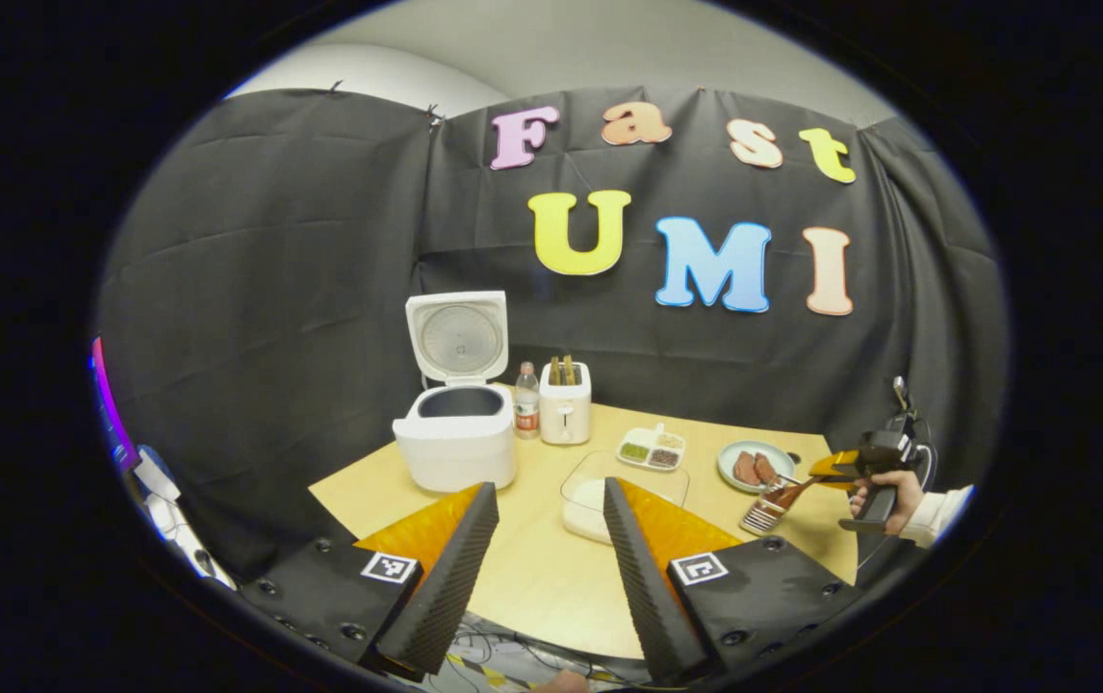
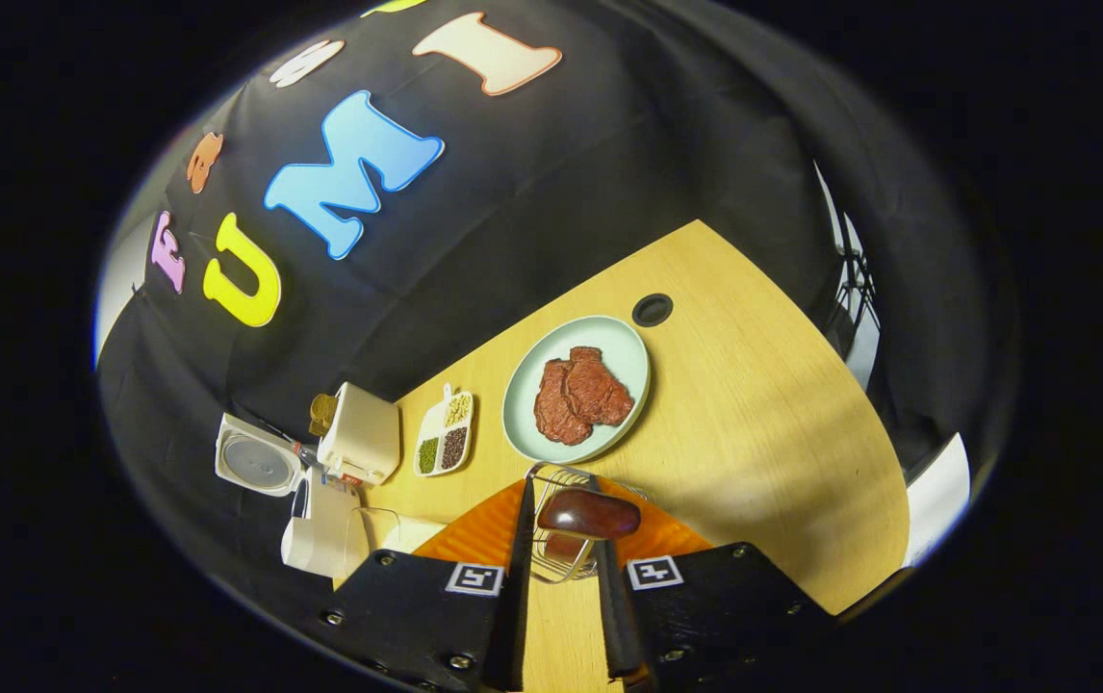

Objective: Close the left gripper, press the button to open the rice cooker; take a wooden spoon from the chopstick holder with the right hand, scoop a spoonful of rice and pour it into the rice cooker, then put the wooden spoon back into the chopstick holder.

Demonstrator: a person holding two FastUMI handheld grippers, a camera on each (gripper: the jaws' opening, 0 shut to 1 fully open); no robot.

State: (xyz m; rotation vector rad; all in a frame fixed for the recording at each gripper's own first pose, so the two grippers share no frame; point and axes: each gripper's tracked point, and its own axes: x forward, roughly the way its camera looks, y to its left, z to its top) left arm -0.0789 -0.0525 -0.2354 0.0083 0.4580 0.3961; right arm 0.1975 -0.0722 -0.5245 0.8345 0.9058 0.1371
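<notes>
The white rice cooker (image 1: 460, 438) stands at the table's back left with its lid (image 1: 457, 337) raised and its dark inner pot showing. My left gripper (image 1: 551, 510) hangs open and holds nothing, in front of a clear tub of rice (image 1: 582, 505). At the right, a hand (image 1: 888, 500) holds my right gripper (image 1: 811, 476) over the wire chopstick holder (image 1: 763, 515). In the right gripper view, that gripper (image 2: 561, 500) is shut on the dark wooden spoon (image 2: 590, 515), whose lower part sits in the wire holder (image 2: 551, 553).
A bottle (image 1: 526, 399) and a white toaster (image 1: 565, 404) stand beside the cooker. A divided tray of grains (image 2: 446, 433) and a pale plate (image 2: 523, 385) with meat lie mid-table. A dark round hole (image 2: 652, 309) is in the tabletop beyond the plate.
</notes>
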